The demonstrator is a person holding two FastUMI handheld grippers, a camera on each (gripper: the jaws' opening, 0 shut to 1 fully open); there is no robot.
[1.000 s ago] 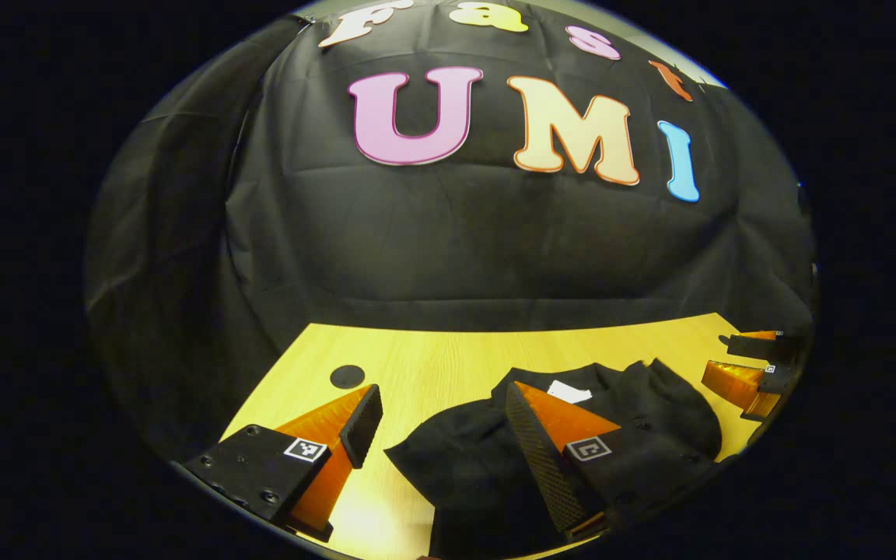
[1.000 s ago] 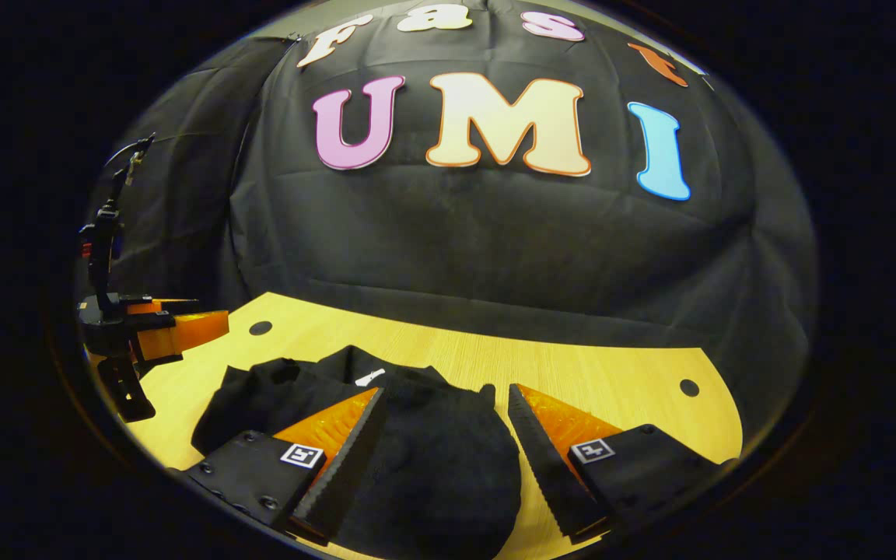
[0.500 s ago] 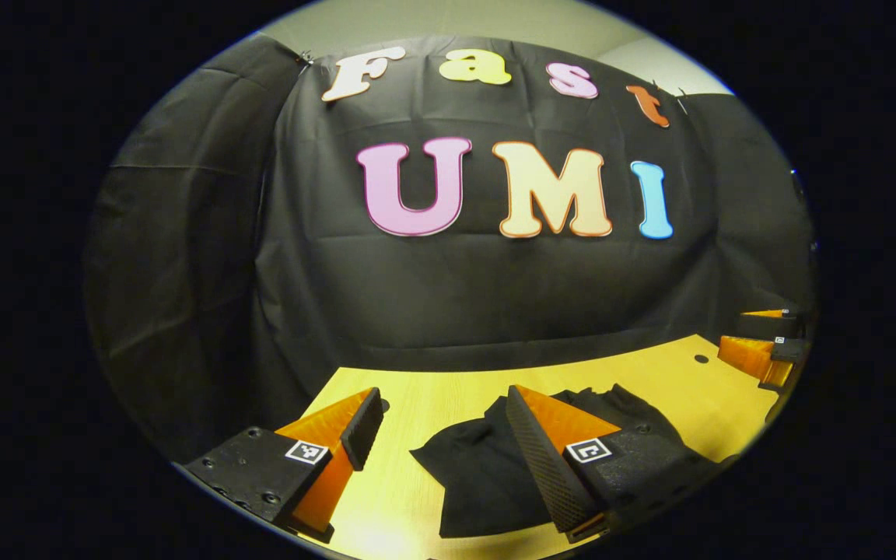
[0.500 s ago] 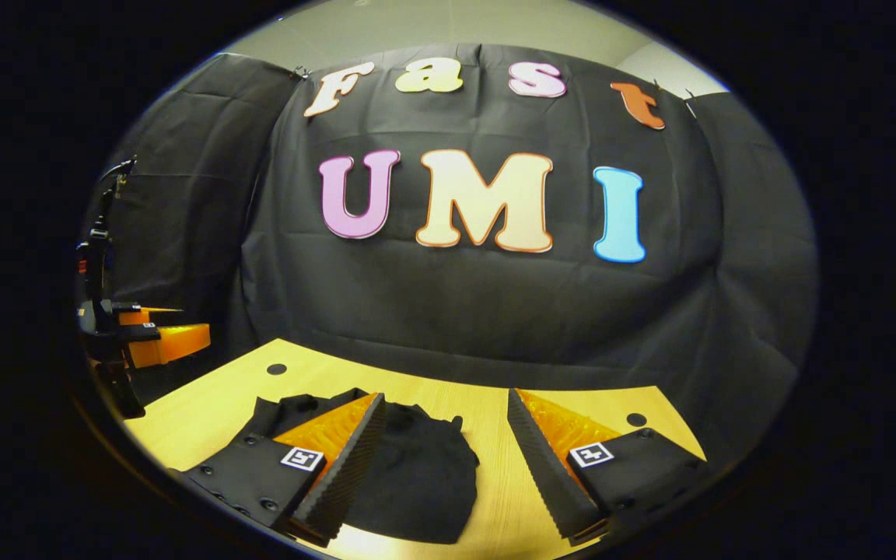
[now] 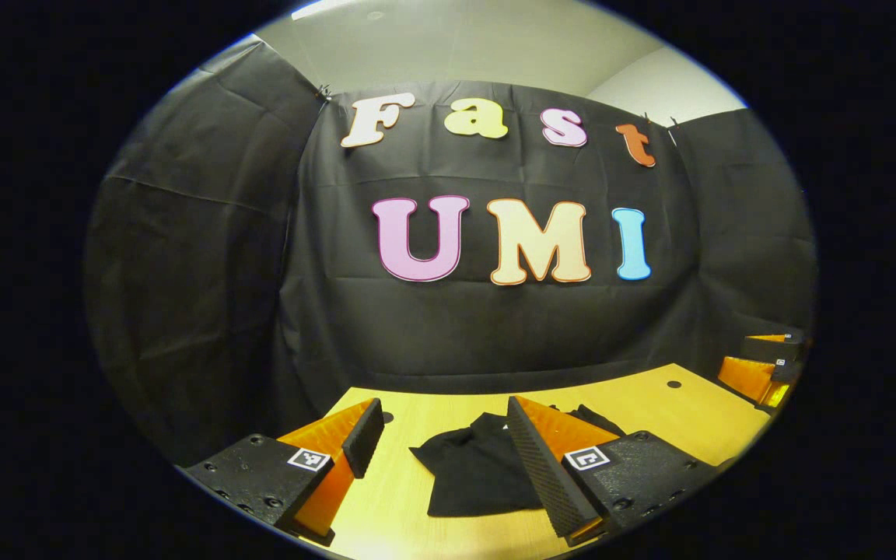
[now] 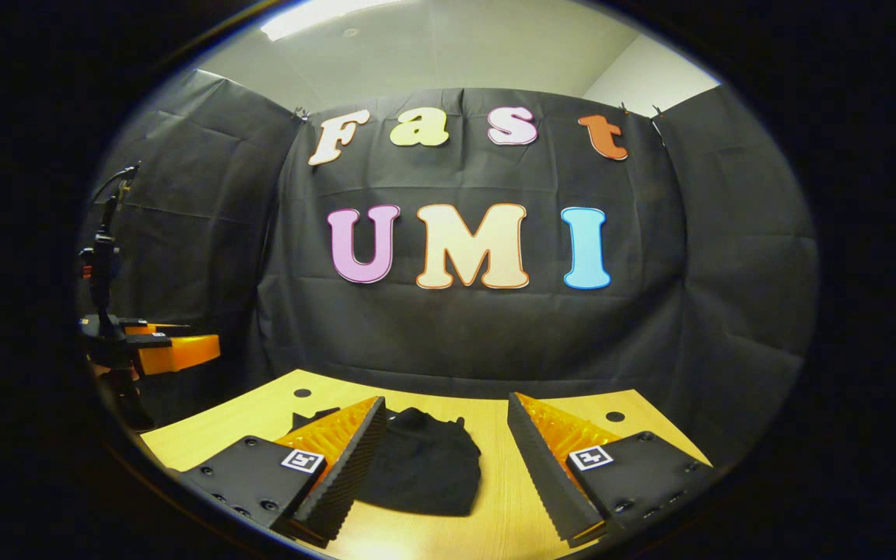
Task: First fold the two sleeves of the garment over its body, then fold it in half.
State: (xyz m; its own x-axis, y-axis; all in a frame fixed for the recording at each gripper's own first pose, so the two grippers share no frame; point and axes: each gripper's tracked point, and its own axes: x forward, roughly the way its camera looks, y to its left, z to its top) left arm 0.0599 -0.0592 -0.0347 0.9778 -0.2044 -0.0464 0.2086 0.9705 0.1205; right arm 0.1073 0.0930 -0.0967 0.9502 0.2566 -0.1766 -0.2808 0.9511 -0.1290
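Observation:
A black garment lies folded into a compact bundle on the yellow wooden table. In the left gripper view my left gripper is open above the table, the bundle showing between and behind its fingers, untouched. In the right gripper view the garment rests flat between the wide-open fingers of my right gripper, which hold nothing. The right gripper also appears at the far right edge of the left gripper view. The left gripper appears at the left edge of the right gripper view.
Small round holes mark the tabletop near its back corners. The black cloth wall hangs right behind the table's far edge. A dark stand with a cable rises at the left in the right gripper view.
Both grippers have drawn back and tilted up from the garment, which now looks smaller and lower in each view. The bundle lies still, and both grippers stay open.

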